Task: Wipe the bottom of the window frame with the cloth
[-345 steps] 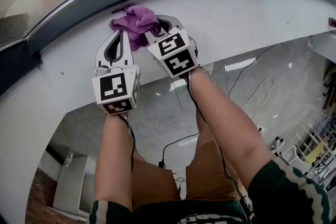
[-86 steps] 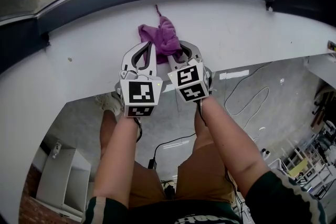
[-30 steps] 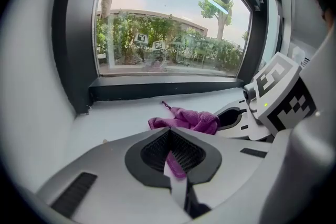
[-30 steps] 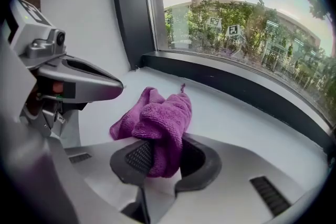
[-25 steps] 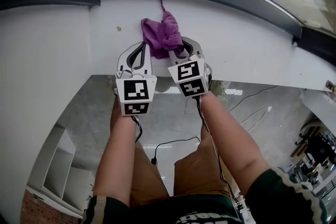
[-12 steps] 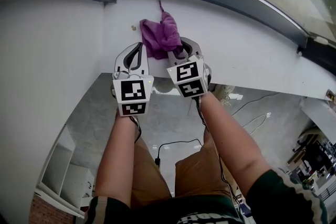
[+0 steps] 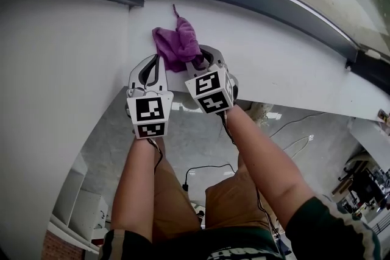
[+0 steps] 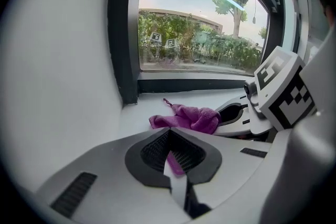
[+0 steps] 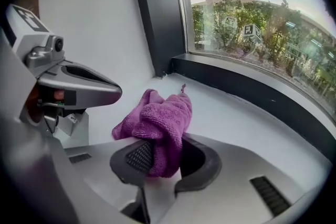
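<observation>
Plain white wall (image 7: 61,58), dark window frame (image 8: 123,34), sunny green bushes (image 8: 210,50) outside, shiny grey floor (image 7: 189,143) below.

No legible words, numbers or brands; cubes on the left gripper (image 7: 156,59) and right gripper (image 7: 198,56) bear only square markers.

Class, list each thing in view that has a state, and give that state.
purple terry cloth: bunched up on the white sill, gripped.
right gripper: shut on the cloth.
left gripper: shut, a strip of cloth between its pads.
</observation>
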A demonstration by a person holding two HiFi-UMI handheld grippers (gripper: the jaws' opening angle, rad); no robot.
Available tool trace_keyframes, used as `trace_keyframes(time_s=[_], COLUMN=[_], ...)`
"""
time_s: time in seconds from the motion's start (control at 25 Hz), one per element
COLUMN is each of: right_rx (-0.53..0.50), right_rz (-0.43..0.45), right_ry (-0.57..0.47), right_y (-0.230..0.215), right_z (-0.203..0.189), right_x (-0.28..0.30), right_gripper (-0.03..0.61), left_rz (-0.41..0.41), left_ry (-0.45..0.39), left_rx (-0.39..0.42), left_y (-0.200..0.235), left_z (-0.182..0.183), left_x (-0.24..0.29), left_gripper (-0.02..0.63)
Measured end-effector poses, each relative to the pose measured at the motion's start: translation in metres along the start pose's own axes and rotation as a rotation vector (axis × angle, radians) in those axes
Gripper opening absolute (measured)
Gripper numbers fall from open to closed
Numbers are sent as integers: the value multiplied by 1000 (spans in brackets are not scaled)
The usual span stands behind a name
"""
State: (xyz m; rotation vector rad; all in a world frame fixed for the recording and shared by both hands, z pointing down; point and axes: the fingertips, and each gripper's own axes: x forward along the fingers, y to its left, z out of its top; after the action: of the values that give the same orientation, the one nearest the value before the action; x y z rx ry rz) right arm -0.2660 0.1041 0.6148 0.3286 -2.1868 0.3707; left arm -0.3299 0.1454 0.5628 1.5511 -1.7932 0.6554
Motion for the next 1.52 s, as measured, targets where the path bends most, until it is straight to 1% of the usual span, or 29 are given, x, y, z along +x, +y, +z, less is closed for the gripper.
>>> trace_keyframes(time_s=[0.16,0.44,0.64,0.8,0.92,1.04,1.2,1.36,1.52], right_rx=[-25,-67,-87,-82,-78,-96,-105,-110,-107], right_rz=[28,74,103,108,143,187,185,176,135], right_ry=[3,2,-9,-21,-56,-105,-139,-167,-205], right_y=[13,37,55,59,64,72,66,52,27], right_z=[9,25,37,38,41,50,69,94,127], right_x=[8,22,32,33,25,9,-29,-93,-161], right_gripper=[104,103,103,103,103,103,103,103,103], left_rz=[23,50,18,-29,-48,-61,-61,-67,-55], left_ry=[6,19,21,-1,-14,-32,-63,-111,-178], left_rx=[-25,-38,21,26,41,62,61,63,74], left_y=[11,27,27,26,24,17,8,-11,-32], left_z=[-4,-5,0,3,8,18,45,86,136], left_x=[-6,-17,-21,-25,-29,-35,-55,-93,-130], left_gripper=[9,9,9,9,9,9,9,9,9])
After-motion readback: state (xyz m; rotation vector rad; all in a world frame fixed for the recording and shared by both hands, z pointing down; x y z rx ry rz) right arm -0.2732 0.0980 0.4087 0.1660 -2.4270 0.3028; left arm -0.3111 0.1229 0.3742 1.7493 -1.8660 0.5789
